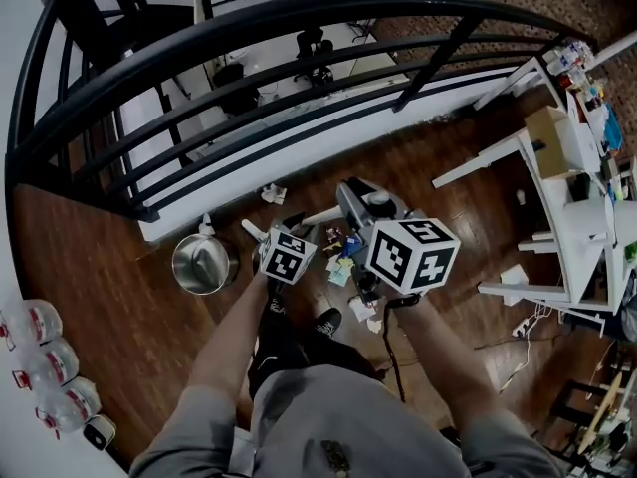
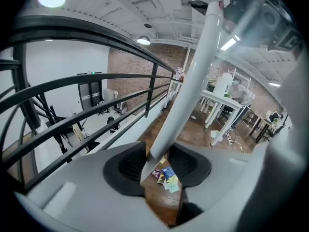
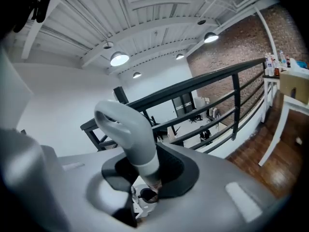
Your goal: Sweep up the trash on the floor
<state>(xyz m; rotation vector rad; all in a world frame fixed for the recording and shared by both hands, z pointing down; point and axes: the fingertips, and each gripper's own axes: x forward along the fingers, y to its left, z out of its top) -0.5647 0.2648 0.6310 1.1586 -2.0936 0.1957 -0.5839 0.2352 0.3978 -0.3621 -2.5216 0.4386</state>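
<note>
Step in hand: the person is standing over the trash [image 1: 341, 265] with a tool at each gripper; by this reading, sweeping is not yet under way
Trash: lying scattered on the wooden floor [image 1: 129, 297] just ahead of the person, with coloured papers in a cluster and a white crumple nearer the railing [image 1: 249, 28]
Left gripper [image 2: 161, 169]: jaws are standing spread wide; a white pole [image 2: 193, 76], likely the broom's, is passing between them and leaning by one pad, seemingly loose rather than clamped
Right gripper [image 3: 147, 178]: jaws are clenching a grey handle [image 3: 129, 129] with a looped top, probably the dustpan's
Next move: calling for the left jaws to close on the pole before any stroke, then for drawing the litter toward the pan
Hard to make out: broom head and pan are showing in no view; the marker cubes are covering the tools from above; the pole's lower end is cut off behind a jaw; a dark round thing under the grey handle is unreadable
</note>
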